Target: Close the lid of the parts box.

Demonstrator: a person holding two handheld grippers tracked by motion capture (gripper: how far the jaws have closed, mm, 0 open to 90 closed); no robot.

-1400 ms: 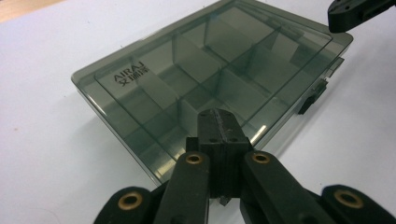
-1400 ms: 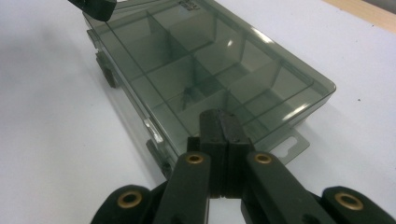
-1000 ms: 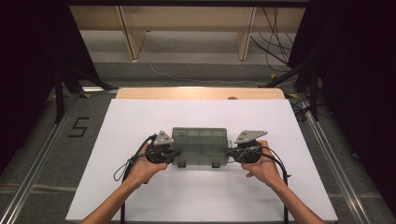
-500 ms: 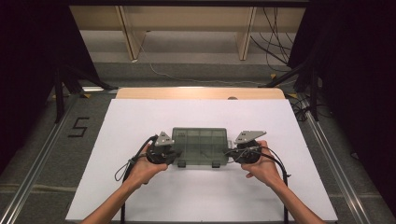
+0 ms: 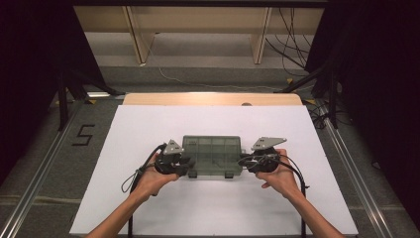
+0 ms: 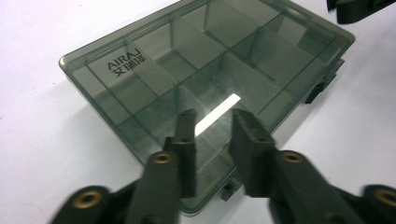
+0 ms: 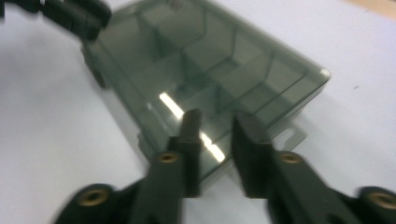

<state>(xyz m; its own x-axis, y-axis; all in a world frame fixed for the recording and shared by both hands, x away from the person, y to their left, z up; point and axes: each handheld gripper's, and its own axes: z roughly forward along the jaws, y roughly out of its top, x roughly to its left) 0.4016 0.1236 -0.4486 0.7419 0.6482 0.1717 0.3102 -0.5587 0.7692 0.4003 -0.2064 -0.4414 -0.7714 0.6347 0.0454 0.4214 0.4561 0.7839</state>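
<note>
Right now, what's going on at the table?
A person holds a gripper in each hand at either end of a smoky clear compartment box lying shut on the white table. The left gripper and right gripper have just been opening; their jaws hang apart over the lid with nothing pinched between them.

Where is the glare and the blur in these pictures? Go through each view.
Left gripper view: sharp on the smoky compartment box, with one bright white glare streak on its lid and its printed lettering legible. Right gripper view: soft all over, two glare streaks on the box, the left gripper smeared at top left. High view: evenly lit white table, dark surroundings.
</note>
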